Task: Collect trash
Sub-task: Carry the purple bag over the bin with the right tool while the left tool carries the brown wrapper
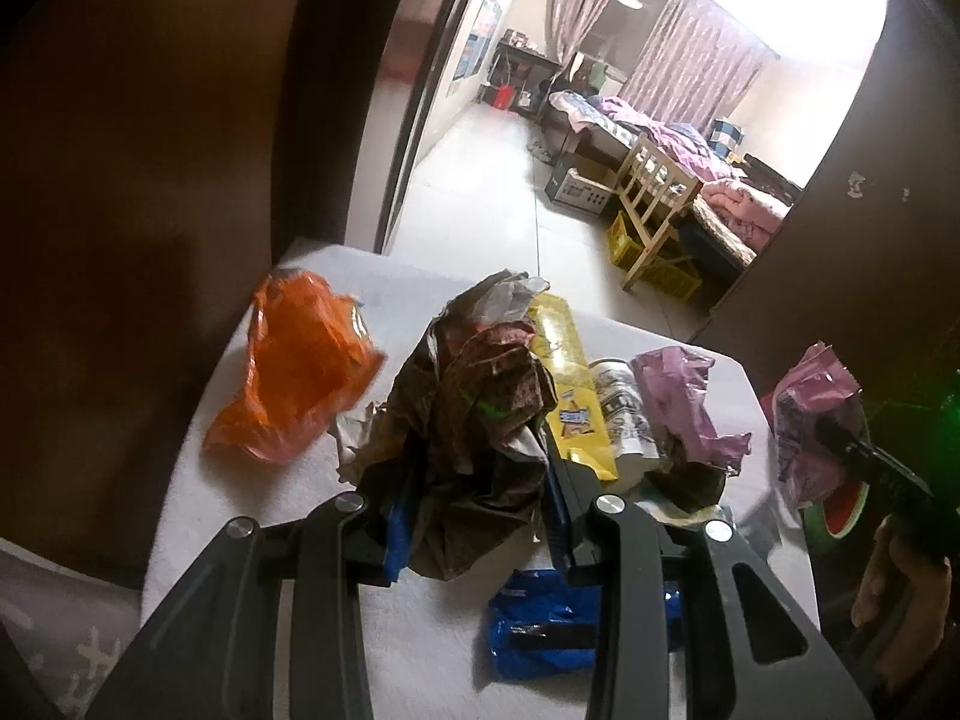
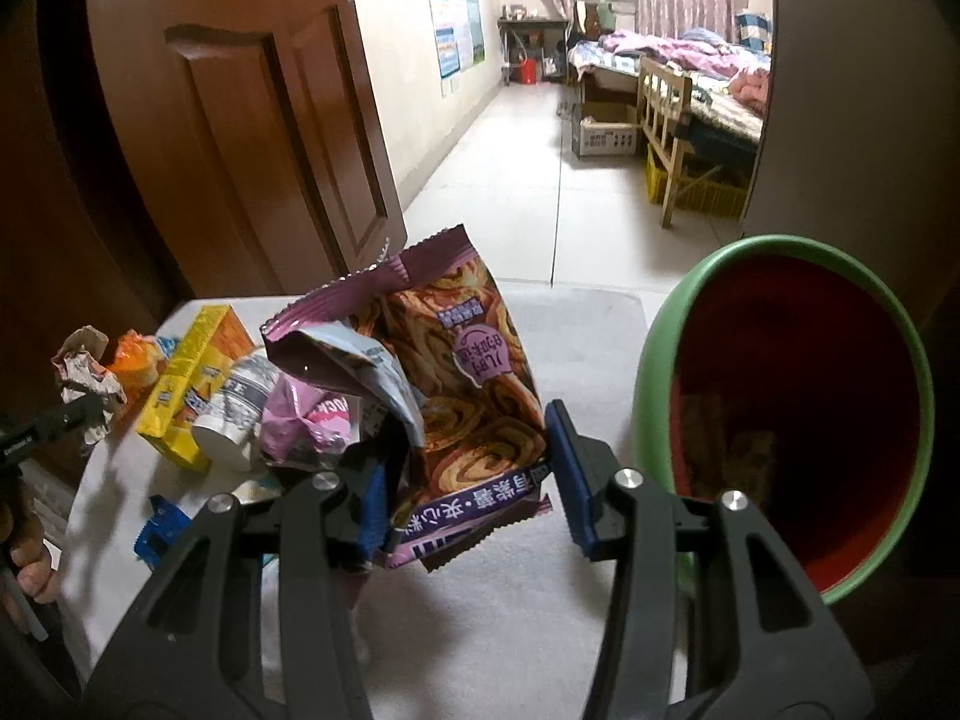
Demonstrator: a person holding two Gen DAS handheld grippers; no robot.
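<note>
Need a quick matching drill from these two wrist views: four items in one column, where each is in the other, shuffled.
Items:
1. crumpled brown wrapper
2. purple snack bag
3. orange plastic bag
4. blue packet

Places:
A. lying on the white table, far left
B. between the right gripper pads
C. flat on the table under the left gripper
D. between the left gripper pads

Pairs: 1-D, 2-B, 3-A, 4-C

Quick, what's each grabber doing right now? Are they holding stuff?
Left gripper: shut on a crumpled brown wrapper.
Right gripper: shut on a purple snack bag, beside the green bin.
</note>
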